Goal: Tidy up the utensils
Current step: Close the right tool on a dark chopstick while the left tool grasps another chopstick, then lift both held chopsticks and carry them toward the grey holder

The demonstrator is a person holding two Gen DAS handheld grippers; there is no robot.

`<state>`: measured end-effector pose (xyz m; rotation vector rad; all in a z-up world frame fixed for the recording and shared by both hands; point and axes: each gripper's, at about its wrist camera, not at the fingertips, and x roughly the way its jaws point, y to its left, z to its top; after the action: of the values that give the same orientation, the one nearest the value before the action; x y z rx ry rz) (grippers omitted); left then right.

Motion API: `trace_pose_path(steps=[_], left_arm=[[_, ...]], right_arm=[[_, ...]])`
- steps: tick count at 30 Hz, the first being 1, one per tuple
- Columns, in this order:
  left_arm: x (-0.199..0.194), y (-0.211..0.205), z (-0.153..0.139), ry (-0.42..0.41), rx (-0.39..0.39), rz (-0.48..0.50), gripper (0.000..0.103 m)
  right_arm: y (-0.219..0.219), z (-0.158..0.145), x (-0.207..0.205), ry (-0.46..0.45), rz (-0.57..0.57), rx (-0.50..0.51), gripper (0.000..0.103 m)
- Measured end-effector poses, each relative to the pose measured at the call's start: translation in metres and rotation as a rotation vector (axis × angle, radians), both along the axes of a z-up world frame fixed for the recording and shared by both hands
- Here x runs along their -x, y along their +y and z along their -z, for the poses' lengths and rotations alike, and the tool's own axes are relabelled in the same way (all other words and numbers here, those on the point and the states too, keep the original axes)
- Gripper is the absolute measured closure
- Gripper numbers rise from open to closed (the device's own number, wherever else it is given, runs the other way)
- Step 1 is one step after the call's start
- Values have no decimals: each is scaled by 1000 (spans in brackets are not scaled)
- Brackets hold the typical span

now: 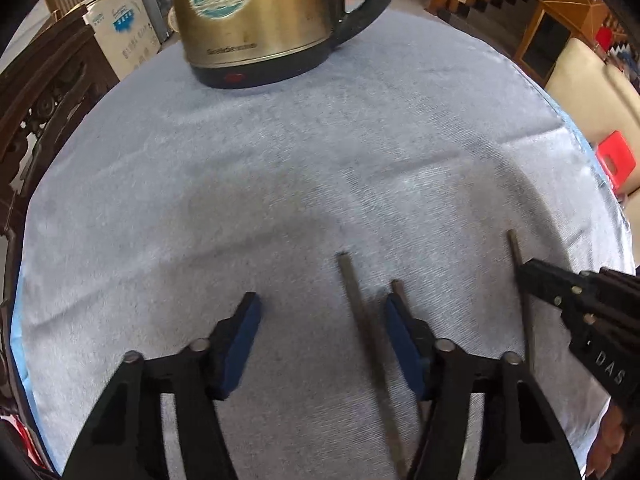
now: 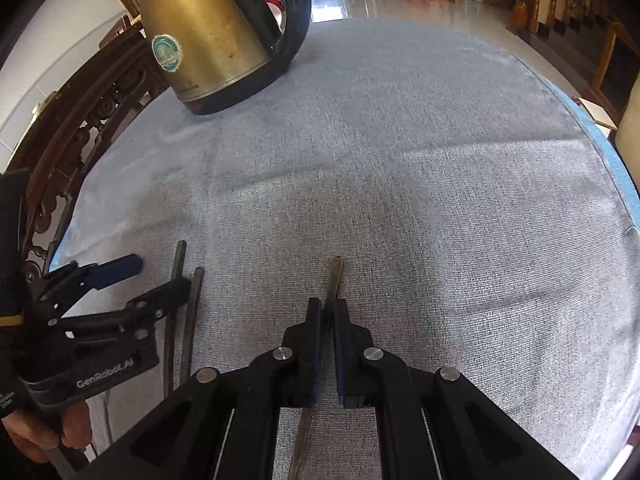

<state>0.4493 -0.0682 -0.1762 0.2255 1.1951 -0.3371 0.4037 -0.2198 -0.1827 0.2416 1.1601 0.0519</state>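
Three dark metal chopsticks lie on a grey cloth (image 1: 280, 184). My left gripper (image 1: 322, 304) points down at the cloth and is open. One chopstick (image 1: 360, 320) lies between its blue pads, close to the right pad (image 1: 400, 336) and untouched. A second chopstick (image 1: 397, 286) shows only its tip behind that pad. My right gripper (image 2: 328, 306) is shut on the third chopstick (image 2: 335, 276), whose end sticks out past the fingertips. In the left wrist view, the right gripper (image 1: 524, 276) comes in from the right, holding that chopstick (image 1: 516, 252).
A brass-coloured electric kettle (image 1: 256, 20) with a black handle stands at the far side of the cloth. A carved dark wooden chair back (image 1: 48, 92) rises at the left edge. A red stool (image 1: 616, 156) stands beyond the right edge. A person's hand (image 2: 40, 436) holds the left gripper.
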Motion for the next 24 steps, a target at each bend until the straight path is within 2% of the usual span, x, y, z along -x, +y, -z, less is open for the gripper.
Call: trace_pose_path(steps=[3,4,5,8,12,16,20,24], left_arm=[[-1,-9,-1,-15,10,33,67],[-1,-13,-1,-18,13,42,85],[-1,-13,-1,-16,20,43,93],[-1,-2,-1,-7,75,-4,97],[8,19,-4,-38,119,-73,98],[28,46,-21,-102,168,-126,98],[56,68,-39,-180,183,-169,98],[81,100,-50,-227,215,-236,98]], right_arm=[[-4,3,1,2,1,-16,97],[-4,3,2,2,1,-15,97],[-5,2,4,-1,0,-14,97],[-10,3,8,-10,-4,-46,97],[-20,-8,24,-61,14,-86,97],[-30,-27,46,-133,29,-114,97],[-35,-43,73,-197,40,-132,97],[-34,-59,105,-260,59,-118,97]])
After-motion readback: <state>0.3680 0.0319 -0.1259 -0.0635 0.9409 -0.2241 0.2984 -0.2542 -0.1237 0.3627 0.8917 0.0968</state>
